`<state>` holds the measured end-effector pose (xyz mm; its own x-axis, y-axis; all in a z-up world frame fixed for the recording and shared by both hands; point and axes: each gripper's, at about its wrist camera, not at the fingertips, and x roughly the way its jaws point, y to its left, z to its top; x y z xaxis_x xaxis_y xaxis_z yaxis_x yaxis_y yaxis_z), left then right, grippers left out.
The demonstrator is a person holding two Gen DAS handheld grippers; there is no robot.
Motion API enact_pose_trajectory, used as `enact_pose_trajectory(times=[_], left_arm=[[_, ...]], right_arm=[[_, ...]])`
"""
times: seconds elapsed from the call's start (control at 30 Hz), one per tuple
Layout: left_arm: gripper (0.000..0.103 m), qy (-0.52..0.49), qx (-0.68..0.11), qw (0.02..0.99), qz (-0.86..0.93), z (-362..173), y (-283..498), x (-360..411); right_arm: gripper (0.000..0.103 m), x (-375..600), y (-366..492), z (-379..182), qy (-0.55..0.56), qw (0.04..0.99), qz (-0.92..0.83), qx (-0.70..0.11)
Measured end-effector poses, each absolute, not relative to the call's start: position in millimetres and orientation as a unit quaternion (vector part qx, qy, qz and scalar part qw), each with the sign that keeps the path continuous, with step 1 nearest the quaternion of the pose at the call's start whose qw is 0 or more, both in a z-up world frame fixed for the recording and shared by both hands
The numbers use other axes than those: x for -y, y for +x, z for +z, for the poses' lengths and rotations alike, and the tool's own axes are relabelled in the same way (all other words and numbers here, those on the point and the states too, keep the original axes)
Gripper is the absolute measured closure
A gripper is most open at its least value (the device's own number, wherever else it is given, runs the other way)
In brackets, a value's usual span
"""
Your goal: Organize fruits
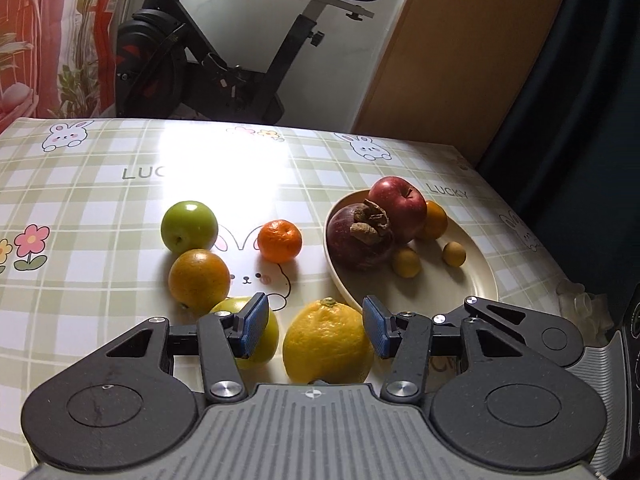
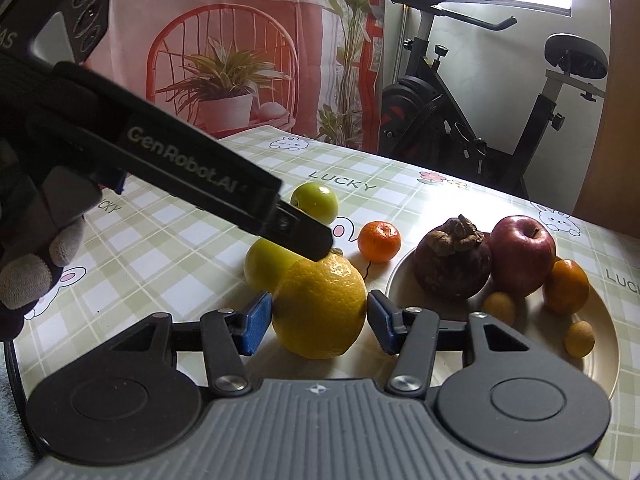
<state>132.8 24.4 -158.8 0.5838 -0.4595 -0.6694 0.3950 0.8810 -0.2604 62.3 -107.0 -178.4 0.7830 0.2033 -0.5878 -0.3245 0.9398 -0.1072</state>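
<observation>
- Fruits lay in two groups ahead of the tongs: loose ones on the checked tablecloth [image 1: 100,208], and others on a cream plate [image 1: 472,292] beyond the right finger of each pair.
- Right tongs [image 2: 320,320]: set narrow around a yellow citrus [image 2: 320,308], with a blue pad meeting each flank. The fruit sat on the cloth.
- Left tongs [image 1: 316,320]: partly spread, gripping nothing. The same citrus lay between the fingers, with a gap at the left pad. Contact at the right pad could not be judged.
- In the right wrist view, the left tongs reached in from the upper left, one fingertip over the top of the citrus. A grey-gloved hand [image 2: 28,240] held them.
- Yellow-green apple [image 1: 268,332]: just beyond the left pad of the left tongs, partly hidden by it.
- Orange [image 1: 198,278] and green apple [image 1: 189,226]: farther ahead and to the left of those tongs, touching one another.
- Mandarin [image 1: 279,246]: ahead of the jaw gap, standing apart.
- On the plate: a mangosteen [image 1: 356,244] nearest the tongs, a red apple [image 1: 400,208] behind it, a small orange [image 1: 436,220] beside the apple, and two small yellow-brown round fruits [image 1: 406,263] [image 1: 454,254] in front.
- Exercise bike [image 1: 224,68]: past the table's far edge.
</observation>
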Motion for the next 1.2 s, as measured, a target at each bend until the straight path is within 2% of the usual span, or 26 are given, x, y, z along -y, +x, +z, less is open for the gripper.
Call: enact_pose_trajectory(times=[0.4,0.77,1.2], left_arm=[[0.049,-0.041,-0.399,0.879,-0.257,-172.2,117.7,-24.8],[0.05,-0.066,-0.401,0.878,-0.252,-175.2,108.0,-33.9],[0.05,-0.027,-0.376,0.889,-0.259,-148.2,96.3,-17.0]], right_arm=[[0.048,102.5,49.8,-182.1,-0.107,0.938,0.154,-0.291],[0.045,106.2,53.4,-190.7,-0.076,0.93,0.165,-0.318],[0.045,114.0,45.1,-184.8,-0.04,0.933,0.167,-0.315]])
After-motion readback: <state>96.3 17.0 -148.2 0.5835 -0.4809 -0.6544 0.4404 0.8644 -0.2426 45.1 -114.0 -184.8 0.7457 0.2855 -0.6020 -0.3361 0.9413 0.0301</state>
